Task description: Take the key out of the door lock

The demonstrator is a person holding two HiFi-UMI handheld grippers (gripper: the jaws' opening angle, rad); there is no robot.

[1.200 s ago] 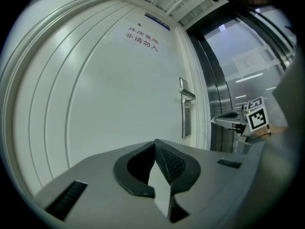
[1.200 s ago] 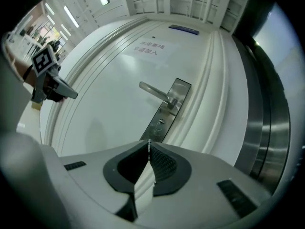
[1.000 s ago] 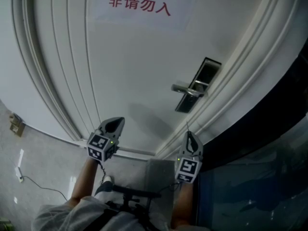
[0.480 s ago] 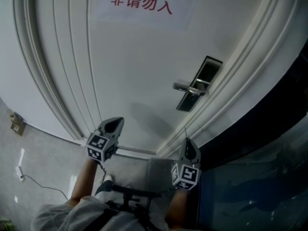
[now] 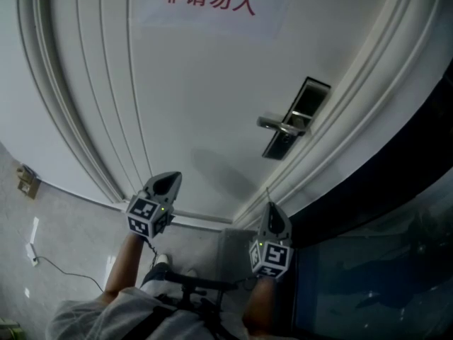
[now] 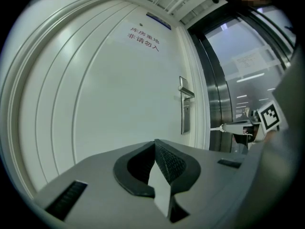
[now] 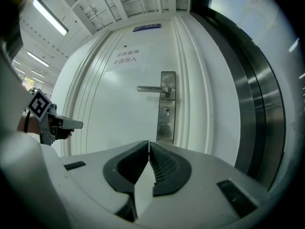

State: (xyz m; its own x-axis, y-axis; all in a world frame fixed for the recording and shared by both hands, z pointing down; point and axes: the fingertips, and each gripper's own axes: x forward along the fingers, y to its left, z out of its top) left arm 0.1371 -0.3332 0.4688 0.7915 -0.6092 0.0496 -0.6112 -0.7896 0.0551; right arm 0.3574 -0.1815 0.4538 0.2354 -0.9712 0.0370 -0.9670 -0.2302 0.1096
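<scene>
The right claw (image 7: 149, 143) is pinched almost fully together and points level at the door (image 7: 114, 113). From its tip a thin pale sliver juts forward toward the door; this is most likely the key (image 6: 220, 127), though it is too fine to make out for certain. The tight pinch seems meant to clamp the key's flat sides so it cannot twist or drop, and the level aim matches the line a key follows in and out of a lock.

Ahead of this claw, a little to its right and above its tip, stands the metal lock plate (image 7: 167, 120), well apart from it. The small keyhole (image 7: 167, 111) in the plate looks bare, with the handle (image 7: 152, 88) just above it. So the key appears to be already out and right at the claw's tip.

The left claw (image 6: 155, 141) is closed too, with nothing between its pads. It hangs off to the right claw's left at about the same height and faces a plain stretch of door. It probably waits there simply to stay out of the way.
</scene>
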